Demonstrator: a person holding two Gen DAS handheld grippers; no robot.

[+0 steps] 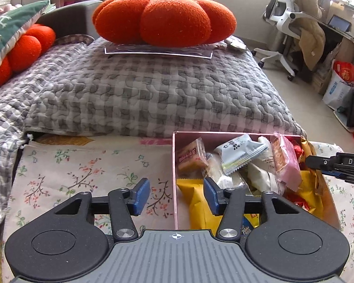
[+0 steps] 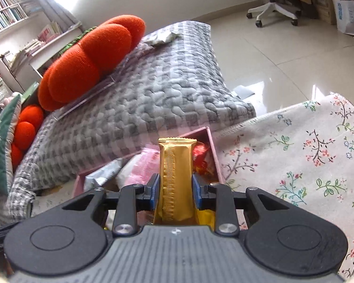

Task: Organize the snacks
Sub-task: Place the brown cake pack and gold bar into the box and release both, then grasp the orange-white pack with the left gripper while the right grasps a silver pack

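A pink box (image 1: 174, 165) full of wrapped snacks sits on the floral cloth (image 1: 82, 165); it also shows in the right wrist view (image 2: 212, 146). My left gripper (image 1: 176, 194) is open and empty, its jaws straddling the box's left wall. Inside lie a white packet (image 1: 240, 153), a pink-wrapped cake (image 1: 285, 162), a brown packet (image 1: 192, 156) and yellow packets (image 1: 198, 202). My right gripper (image 2: 175, 188) is shut on a gold snack bar (image 2: 175, 176), held upright above the box's right side. The right gripper's body enters the left wrist view at the right edge (image 1: 337, 165).
A grey checked quilted cushion (image 1: 141, 94) lies behind the box, with an orange pumpkin pillow (image 1: 165, 16) on a clear sheet. More pillows are at left (image 1: 18, 47). A swivel chair (image 1: 288, 23) and bags (image 1: 342, 82) stand on the tiled floor at right.
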